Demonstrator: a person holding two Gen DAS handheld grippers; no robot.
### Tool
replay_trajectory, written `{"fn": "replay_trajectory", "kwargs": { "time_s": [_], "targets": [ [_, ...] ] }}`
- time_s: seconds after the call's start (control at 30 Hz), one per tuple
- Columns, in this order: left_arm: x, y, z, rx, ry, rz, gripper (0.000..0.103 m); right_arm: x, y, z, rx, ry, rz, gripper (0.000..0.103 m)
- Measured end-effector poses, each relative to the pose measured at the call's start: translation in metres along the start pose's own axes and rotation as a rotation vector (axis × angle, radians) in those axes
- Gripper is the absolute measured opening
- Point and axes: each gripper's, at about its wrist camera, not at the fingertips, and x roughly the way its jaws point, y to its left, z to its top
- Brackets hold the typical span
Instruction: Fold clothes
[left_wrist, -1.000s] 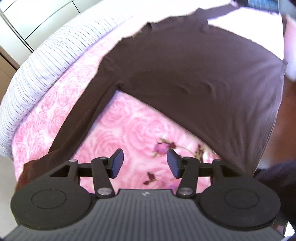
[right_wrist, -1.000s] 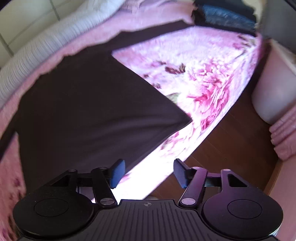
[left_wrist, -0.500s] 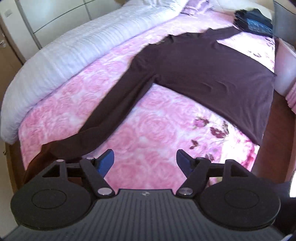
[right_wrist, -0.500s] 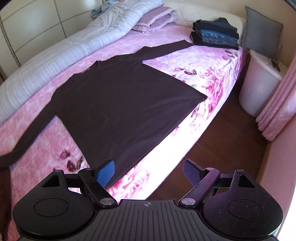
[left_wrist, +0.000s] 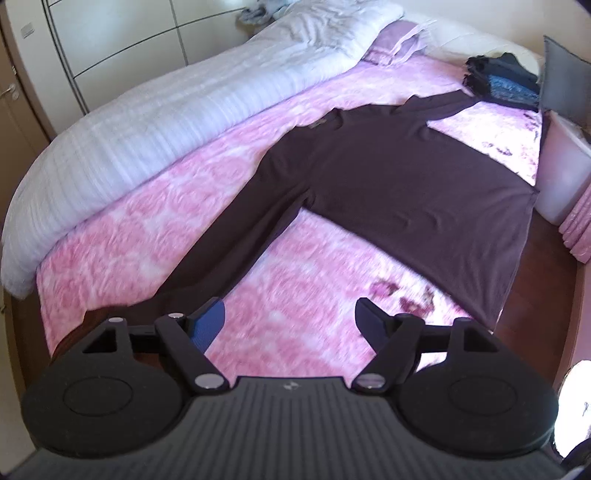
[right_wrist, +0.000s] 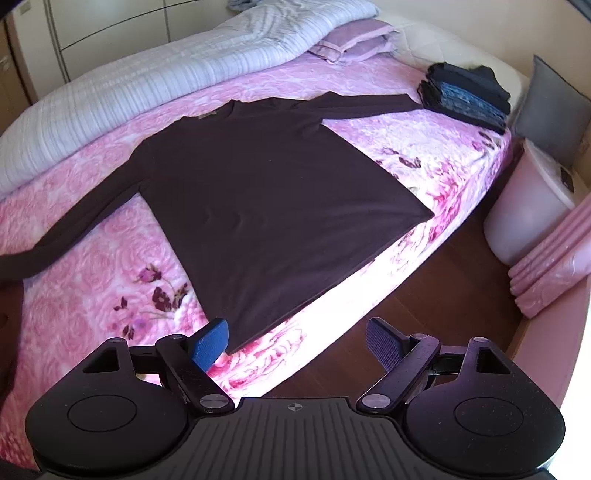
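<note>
Dark long-sleeve shirt (right_wrist: 266, 199) lies flat and face-up on the bed (right_wrist: 92, 280), both sleeves out to the sides, hem right at the mattress edge nearest the camera. Left tongs (left_wrist: 290, 325) are spread with nothing between them and opening a touch more; they hang above the pink cover beside the near sleeve (left_wrist: 221, 251). Right tongs (right_wrist: 297, 341) are spread as wide as they go, empty, over the hem corner and the bed edge. No fold made yet, by the look of it. Risks: the near sleeve end drapes off the bed's corner, so its weight could drag the shirt askew once one side lifts. Hem sits on the edge; a sloppy pinch may grab the fuzzy cover too or push fabric onto the floor (right_wrist: 436, 295). Thin knit, so uneven lift from the two sides likely gives a crooked crease. Folded stack (right_wrist: 465, 96) at the far end is well apart, no clash.
</note>
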Motion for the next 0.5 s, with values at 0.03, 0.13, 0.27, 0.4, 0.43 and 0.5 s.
{"fn": "replay_trajectory", "kwargs": {
  "time_s": [0.03,0.13,0.27,0.4,0.43,0.5],
  "targets": [
    [0.0006,-0.0027,0.0021,0.004,0.000,-0.002,0.075,0.0000,0.0010,-0.0004,-0.008,-0.001,-0.001,0.085],
    [-0.0009,-0.0085,0.0044,0.011,-0.005,-0.006,0.075,0.0007,0.0031,-0.0016,-0.033,0.002,-0.006,0.085],
    [-0.0018,-0.0109,0.0015,0.006,0.002,0.005,0.075,0.0026,0.0023,-0.0001,-0.039,-0.003,0.007,0.085],
    [-0.0022,-0.0102,-0.0025,-0.006,0.015,0.023,0.075,0.0051,0.0021,0.0019,-0.052,0.001,0.021,0.085],
    [-0.0024,-0.0101,-0.0033,-0.009,0.018,0.028,0.075,0.0055,0.0023,0.0022,-0.057,0.001,0.023,0.085],
    [-0.0030,-0.0101,-0.0050,-0.016,0.021,0.036,0.075,0.0068,0.0046,0.0026,-0.074,0.003,0.029,0.085]
  ]
}}
